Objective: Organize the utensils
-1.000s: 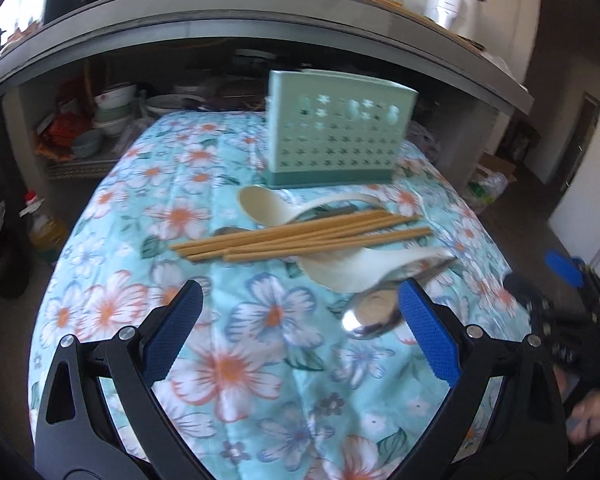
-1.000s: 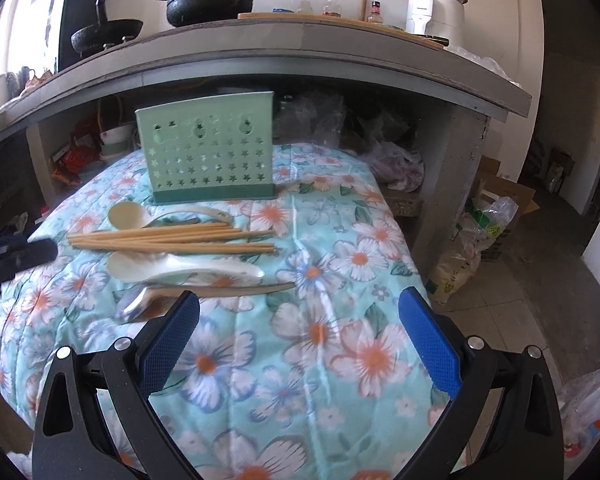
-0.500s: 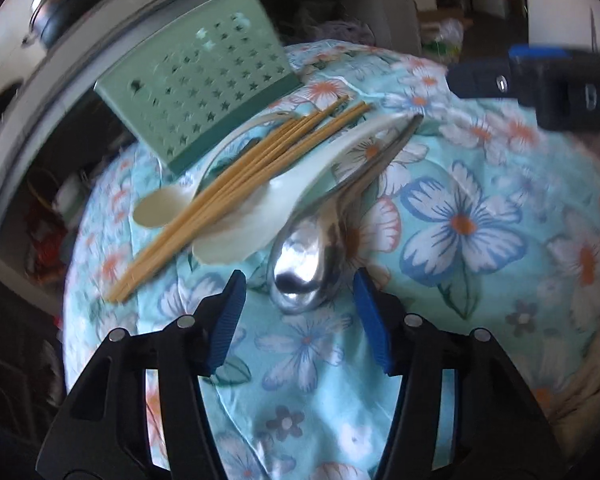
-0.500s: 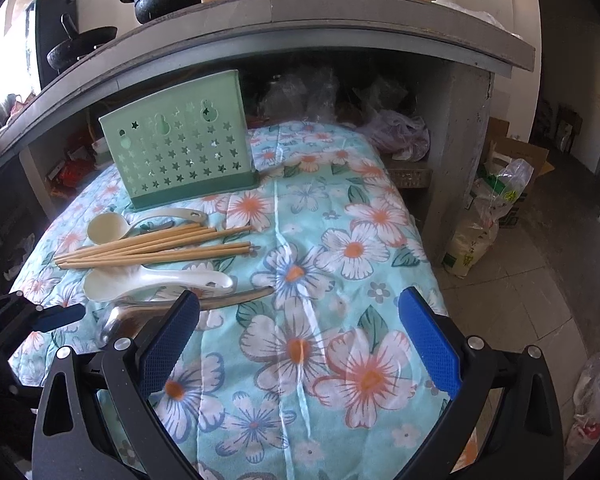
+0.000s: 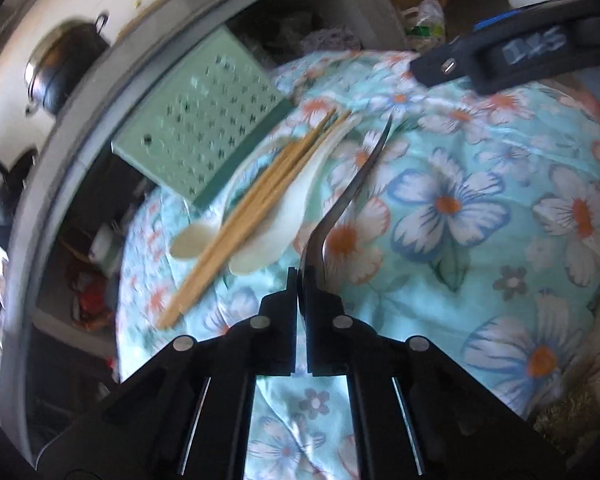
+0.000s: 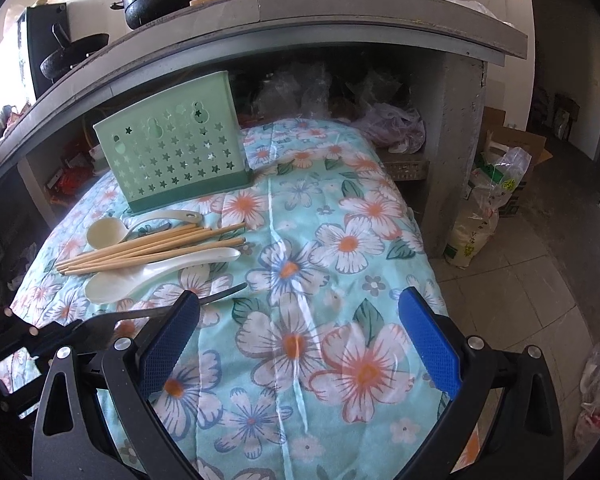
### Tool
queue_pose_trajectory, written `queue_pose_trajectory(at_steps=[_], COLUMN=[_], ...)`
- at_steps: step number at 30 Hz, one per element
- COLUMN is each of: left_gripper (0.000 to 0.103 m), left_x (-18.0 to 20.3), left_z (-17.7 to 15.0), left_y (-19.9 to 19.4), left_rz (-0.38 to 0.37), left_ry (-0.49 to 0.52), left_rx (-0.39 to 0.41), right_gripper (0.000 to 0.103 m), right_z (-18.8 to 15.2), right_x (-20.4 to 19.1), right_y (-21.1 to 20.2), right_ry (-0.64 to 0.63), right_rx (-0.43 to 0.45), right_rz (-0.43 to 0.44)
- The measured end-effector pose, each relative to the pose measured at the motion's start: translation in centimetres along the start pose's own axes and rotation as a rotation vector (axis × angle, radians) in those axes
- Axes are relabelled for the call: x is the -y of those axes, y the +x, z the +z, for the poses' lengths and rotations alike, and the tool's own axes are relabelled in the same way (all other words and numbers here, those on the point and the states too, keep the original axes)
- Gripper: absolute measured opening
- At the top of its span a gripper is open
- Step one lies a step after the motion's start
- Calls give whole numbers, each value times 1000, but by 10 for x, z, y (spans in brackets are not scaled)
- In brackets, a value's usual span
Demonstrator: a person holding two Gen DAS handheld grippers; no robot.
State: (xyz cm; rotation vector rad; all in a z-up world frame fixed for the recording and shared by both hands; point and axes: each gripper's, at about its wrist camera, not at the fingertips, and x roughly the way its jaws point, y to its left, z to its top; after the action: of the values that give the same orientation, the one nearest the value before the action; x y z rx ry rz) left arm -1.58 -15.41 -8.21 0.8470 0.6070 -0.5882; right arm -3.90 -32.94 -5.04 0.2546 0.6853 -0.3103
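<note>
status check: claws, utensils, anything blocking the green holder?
Left claw shut on metal spoon. Right claw open, empty. Chopsticks and two white spoons on cloth. Green holder upright, path clear.

The only lettering stands on the black body of the right gripper (image 5: 512,54), seen from the left wrist camera: pale characters, too blurred to read. Bottle labels on the counter (image 6: 340,12) are too small to read.

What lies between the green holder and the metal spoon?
In the right wrist view: a cream spoon, the chopsticks and a white spoon, between holder and metal spoon.
</note>
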Motion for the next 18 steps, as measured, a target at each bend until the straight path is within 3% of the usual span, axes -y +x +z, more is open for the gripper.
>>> queue_pose_trajectory(at_steps=[3, 9, 15, 18], left_gripper=[5, 4, 2, 2], left_x=[-5, 4, -31, -60], left_z=[-6, -14, -21, -30], left_y=[12, 19, -1, -14], left_rz=[-45, -39, -147, -253], left_ry=[-80, -85, -278, -414], left_rx=[-1, 42, 85, 72], right_gripper=[97, 97, 97, 96], right_z=[2, 4, 7, 10], right_x=[-2, -3, -2, -7], right_y=[-7, -24, -38, -41], right_ry=[-4, -15, -23, -38], right_rx=[5, 33, 65, 74], right_rz=[3, -31, -59, -51])
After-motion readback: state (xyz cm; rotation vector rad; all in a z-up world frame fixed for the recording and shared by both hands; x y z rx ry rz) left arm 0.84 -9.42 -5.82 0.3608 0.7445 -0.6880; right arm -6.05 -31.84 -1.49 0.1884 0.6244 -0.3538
